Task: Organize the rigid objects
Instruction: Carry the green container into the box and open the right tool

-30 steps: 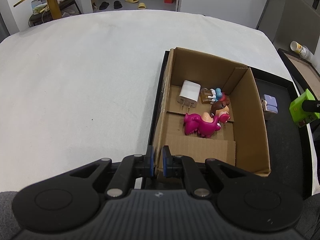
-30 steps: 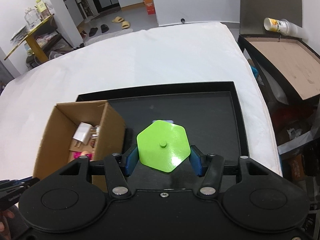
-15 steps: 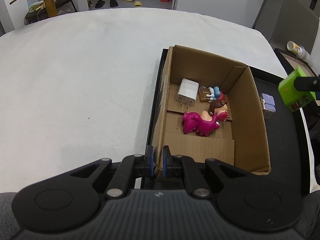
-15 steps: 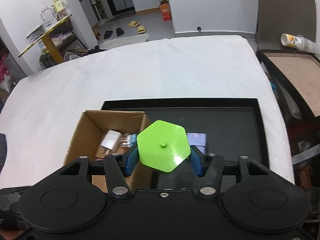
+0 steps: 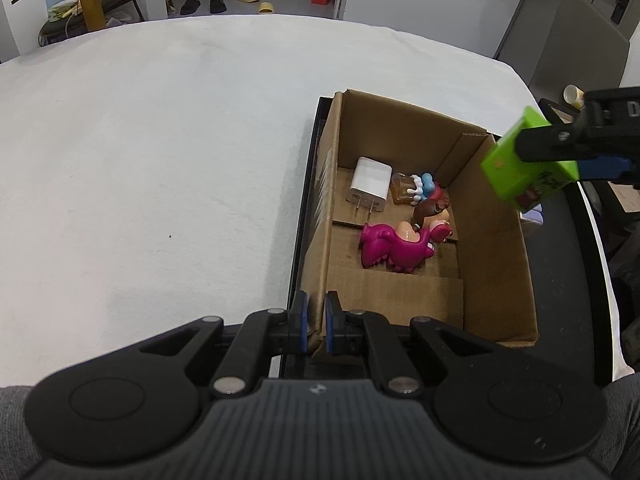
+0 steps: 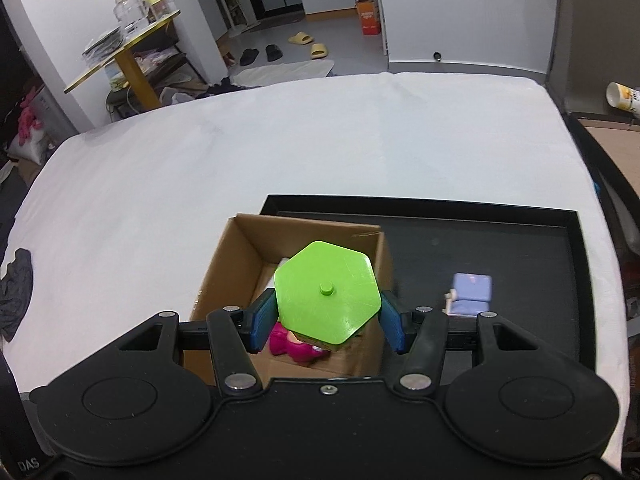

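Above cardboard box (image 6: 240, 264), right gripper (image 6: 326, 322) clamping green container (image 6: 326, 292)

White cloth-covered table (image 6: 280, 152) carries a black tray (image 6: 520, 224) near its right edge. On the tray: open cardboard box (image 5: 496, 264) at the tray's left end, small lavender object (image 6: 472, 294) lying well right of the box. Dark crumpled cloth (image 6: 16, 292) at far left edge.

Bright, even indoor light, soft shadows, strong fisheye bending at the edges, slight motion blur in the right wrist view.
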